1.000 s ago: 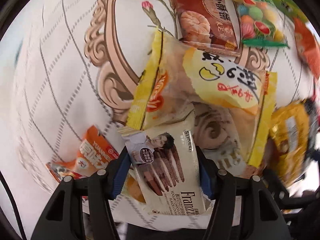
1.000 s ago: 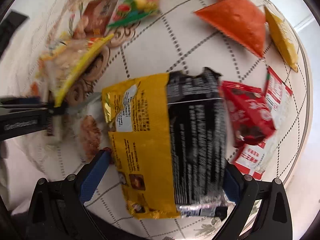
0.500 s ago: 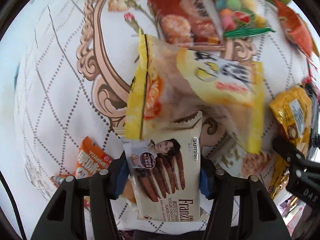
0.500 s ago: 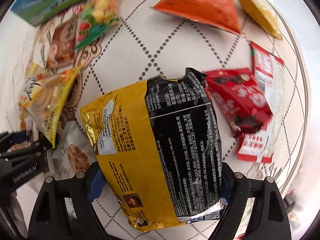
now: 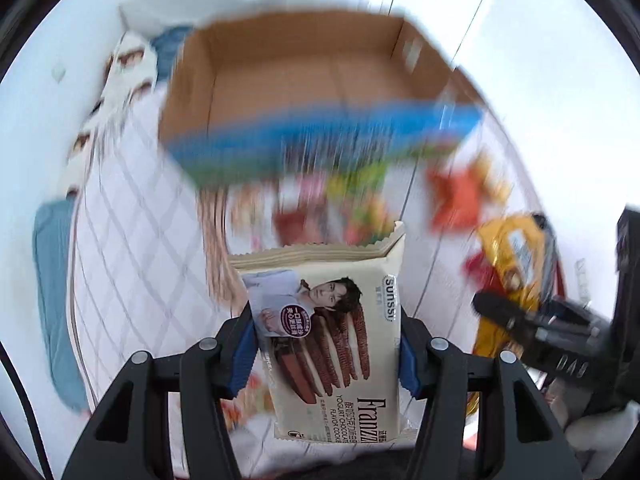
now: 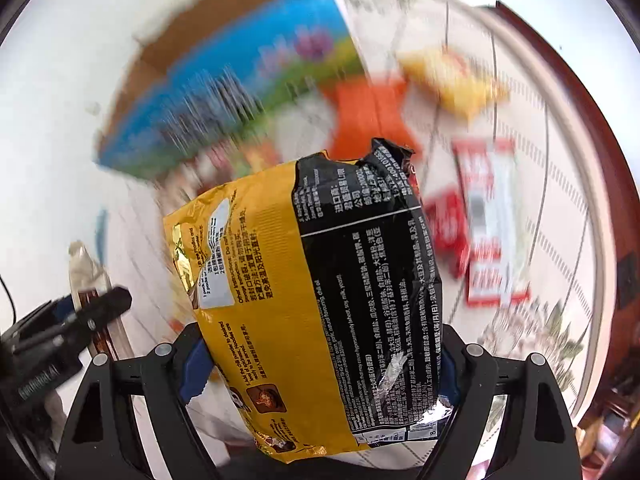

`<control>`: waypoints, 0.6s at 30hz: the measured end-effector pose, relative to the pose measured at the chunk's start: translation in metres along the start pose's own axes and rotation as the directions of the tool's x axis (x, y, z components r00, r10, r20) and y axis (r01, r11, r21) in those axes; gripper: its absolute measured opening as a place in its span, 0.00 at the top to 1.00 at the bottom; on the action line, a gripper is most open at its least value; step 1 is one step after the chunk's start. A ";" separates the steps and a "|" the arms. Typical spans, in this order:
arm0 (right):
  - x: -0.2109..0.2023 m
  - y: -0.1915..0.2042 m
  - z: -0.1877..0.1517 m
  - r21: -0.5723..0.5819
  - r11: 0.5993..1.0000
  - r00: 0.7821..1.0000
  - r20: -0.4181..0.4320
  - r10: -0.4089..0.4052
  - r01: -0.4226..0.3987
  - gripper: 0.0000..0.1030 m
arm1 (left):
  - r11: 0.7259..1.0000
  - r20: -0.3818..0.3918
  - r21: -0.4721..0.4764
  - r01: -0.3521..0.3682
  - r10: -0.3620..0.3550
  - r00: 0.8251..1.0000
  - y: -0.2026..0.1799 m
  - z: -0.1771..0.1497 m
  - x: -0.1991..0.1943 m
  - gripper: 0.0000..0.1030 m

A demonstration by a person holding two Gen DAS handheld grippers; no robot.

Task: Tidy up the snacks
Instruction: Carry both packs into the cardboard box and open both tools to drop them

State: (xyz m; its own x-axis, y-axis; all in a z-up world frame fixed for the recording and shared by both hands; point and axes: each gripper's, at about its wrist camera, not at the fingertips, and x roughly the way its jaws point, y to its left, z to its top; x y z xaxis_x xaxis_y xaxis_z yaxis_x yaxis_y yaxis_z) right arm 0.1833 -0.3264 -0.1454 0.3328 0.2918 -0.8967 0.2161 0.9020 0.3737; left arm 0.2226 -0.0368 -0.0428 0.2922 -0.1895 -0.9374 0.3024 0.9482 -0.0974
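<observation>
My left gripper [image 5: 326, 344] is shut on a cream Franzzi cookie pack [image 5: 328, 340] and holds it up above the table. My right gripper [image 6: 320, 364] is shut on a yellow and black noodle packet [image 6: 316, 292], also lifted. An open cardboard box [image 5: 304, 80] with a blue and green printed side stands ahead, at the back of the table; it also shows in the right wrist view [image 6: 224, 92]. The right gripper and its packet [image 5: 516, 264] show at the right of the left wrist view. Both views are blurred by motion.
Snacks lie on the white quilted tablecloth [image 5: 132, 248]: an orange packet [image 6: 372, 116], a yellow packet [image 6: 452, 76], red packets [image 6: 448, 228] and a red and white pack [image 6: 492, 220]. The round table's wooden rim [image 6: 600, 184] runs at the right.
Both grippers have lifted and tilted up with their packets, away from the snack pile. The cardboard box has come into view ahead.
</observation>
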 end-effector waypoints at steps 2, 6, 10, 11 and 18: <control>-0.026 0.012 0.028 -0.017 0.999 0.998 0.061 0.029 -0.028 0.14 | 1.000 0.045 0.000 0.025 -0.025 0.999 0.005 0.038 -0.012 0.47; -0.059 0.042 0.094 -0.082 0.996 0.985 0.166 0.042 -0.029 0.14 | 1.000 0.114 0.014 -0.008 0.007 0.993 0.000 0.120 -0.001 0.47; -0.049 0.074 0.170 -0.129 0.992 0.982 0.187 0.034 -0.010 0.14 | 1.000 0.087 -0.020 -0.001 0.003 0.996 0.018 0.197 0.027 0.47; -0.044 0.079 0.185 -0.148 0.989 0.983 0.181 0.018 0.009 0.14 | 1.000 0.073 -0.031 0.001 0.001 0.997 0.020 0.212 0.041 0.47; 0.049 0.110 0.284 -0.160 0.985 0.997 0.061 -0.057 0.066 0.14 | 0.993 -0.073 -0.115 -0.005 -0.004 0.997 0.050 0.288 0.135 0.46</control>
State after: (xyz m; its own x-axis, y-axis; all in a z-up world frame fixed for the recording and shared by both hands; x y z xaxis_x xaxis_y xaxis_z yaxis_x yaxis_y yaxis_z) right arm 0.4843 -0.3031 -0.0804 0.3754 0.2203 -0.9003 0.0882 0.9584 0.2713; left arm 0.5384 -0.0887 -0.0781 0.2241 -0.1740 -0.9589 0.1945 0.9721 -0.1310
